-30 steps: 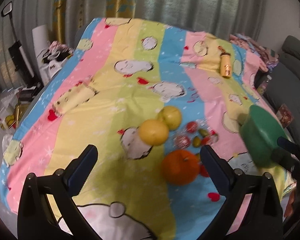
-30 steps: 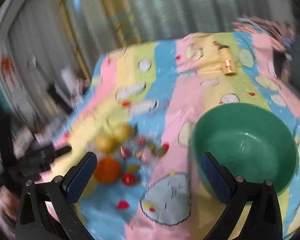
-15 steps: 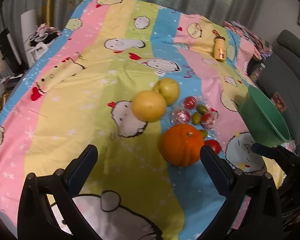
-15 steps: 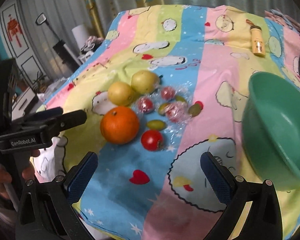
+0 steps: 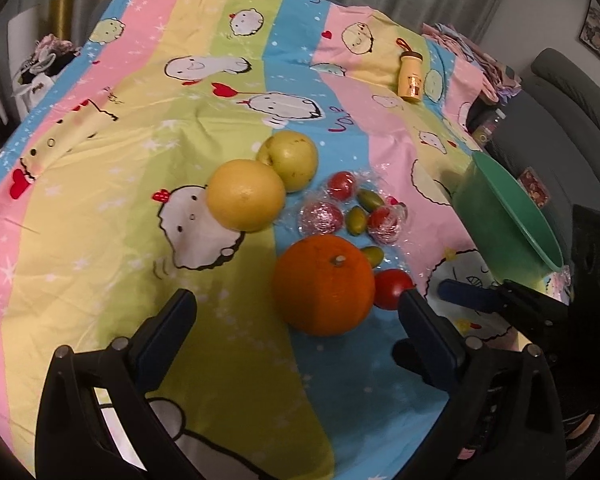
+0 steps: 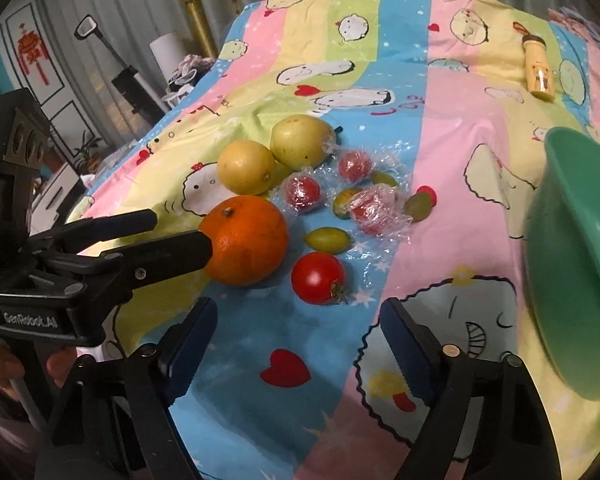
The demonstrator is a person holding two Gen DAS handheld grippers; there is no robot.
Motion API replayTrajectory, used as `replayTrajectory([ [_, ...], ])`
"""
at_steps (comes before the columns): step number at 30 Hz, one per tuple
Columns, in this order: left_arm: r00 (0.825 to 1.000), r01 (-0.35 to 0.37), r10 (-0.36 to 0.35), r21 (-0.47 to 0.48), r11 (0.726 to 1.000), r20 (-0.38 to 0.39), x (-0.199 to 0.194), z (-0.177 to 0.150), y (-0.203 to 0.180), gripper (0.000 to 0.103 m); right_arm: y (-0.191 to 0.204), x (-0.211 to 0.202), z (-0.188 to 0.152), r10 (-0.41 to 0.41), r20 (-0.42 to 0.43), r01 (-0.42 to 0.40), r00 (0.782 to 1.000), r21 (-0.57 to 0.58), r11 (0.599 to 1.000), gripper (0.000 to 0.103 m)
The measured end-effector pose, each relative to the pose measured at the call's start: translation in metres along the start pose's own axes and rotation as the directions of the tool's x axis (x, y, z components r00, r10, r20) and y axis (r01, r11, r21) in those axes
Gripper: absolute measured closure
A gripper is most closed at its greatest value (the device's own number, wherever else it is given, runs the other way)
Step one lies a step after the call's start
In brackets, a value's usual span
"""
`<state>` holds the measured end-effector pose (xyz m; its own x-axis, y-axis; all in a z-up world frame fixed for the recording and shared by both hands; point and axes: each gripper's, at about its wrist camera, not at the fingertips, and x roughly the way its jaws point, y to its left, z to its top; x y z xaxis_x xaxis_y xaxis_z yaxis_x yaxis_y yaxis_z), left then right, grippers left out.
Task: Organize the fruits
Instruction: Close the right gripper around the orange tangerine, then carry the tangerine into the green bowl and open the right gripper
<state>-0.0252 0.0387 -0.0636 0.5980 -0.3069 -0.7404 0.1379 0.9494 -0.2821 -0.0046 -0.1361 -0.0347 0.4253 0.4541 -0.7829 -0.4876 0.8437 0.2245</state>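
An orange (image 5: 324, 284) (image 6: 246, 240), a yellow citrus (image 5: 246, 195) (image 6: 246, 167), a green apple (image 5: 294, 158) (image 6: 300, 142), a bare tomato (image 5: 392, 289) (image 6: 318, 278), several plastic-wrapped tomatoes (image 6: 302, 192) and small green fruits (image 6: 326, 239) lie on the striped cartoon sheet (image 5: 120, 200). A green bowl (image 5: 508, 216) (image 6: 576, 260) stands at the right. My left gripper (image 5: 296, 332) is open, just short of the orange, and also shows in the right wrist view (image 6: 176, 232). My right gripper (image 6: 300, 340) is open, just short of the bare tomato.
A small yellow bottle (image 5: 410, 80) (image 6: 538, 70) lies far back on the sheet. A grey sofa (image 5: 572, 92) stands beyond the right edge. Clutter and a lamp (image 6: 112, 56) stand off the left edge.
Both grippers have come closer to the fruit pile. The bowl has slid further to the right edge of the right wrist view. Both stay open.
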Motion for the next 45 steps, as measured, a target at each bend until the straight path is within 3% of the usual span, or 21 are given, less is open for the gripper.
replayTrajectory([
  [6,0.999,0.043,-0.044,-0.033,0.999,-0.027,0.008,0.006,0.004,0.005,0.008,0.002,0.008,0.027,0.011,-0.027,1.000,-0.047,0.999,0.023],
  [13,0.992,0.087,-0.093,-0.072,0.994,-0.083,0.020,0.010,0.010,0.013,0.030,0.014,0.027,0.081,0.003,-0.080,0.997,-0.143,0.986,0.023],
  [20,0.987,0.106,-0.115,-0.084,0.991,-0.109,0.025,0.013,0.016,0.017,0.038,0.031,0.039,0.091,-0.053,-0.099,0.994,-0.167,0.981,0.024],
  [24,0.986,0.107,-0.116,-0.072,0.992,-0.120,0.026,0.014,0.016,0.017,0.044,0.045,0.039,0.048,-0.100,-0.067,0.994,-0.200,0.977,0.029],
  [29,0.988,0.106,-0.113,-0.069,0.992,-0.107,0.026,0.015,0.018,0.020,0.034,0.042,0.041,0.097,-0.090,-0.110,0.991,-0.156,0.982,0.034],
  [31,0.981,0.159,-0.165,-0.065,0.985,-0.103,0.024,0.015,0.015,0.041,0.037,0.042,0.040,0.094,-0.082,-0.106,0.992,-0.163,0.981,0.034],
  [40,0.985,0.148,-0.151,-0.045,0.988,-0.086,0.019,0.013,0.011,0.041,0.038,0.040,0.037,0.105,-0.051,-0.112,0.993,-0.152,0.982,0.036],
  [45,0.992,0.127,-0.127,0.004,0.992,-0.027,0.000,0.020,-0.002,0.041,0.039,0.019,0.041,0.119,0.022,-0.114,0.993,-0.152,0.982,0.036],
])
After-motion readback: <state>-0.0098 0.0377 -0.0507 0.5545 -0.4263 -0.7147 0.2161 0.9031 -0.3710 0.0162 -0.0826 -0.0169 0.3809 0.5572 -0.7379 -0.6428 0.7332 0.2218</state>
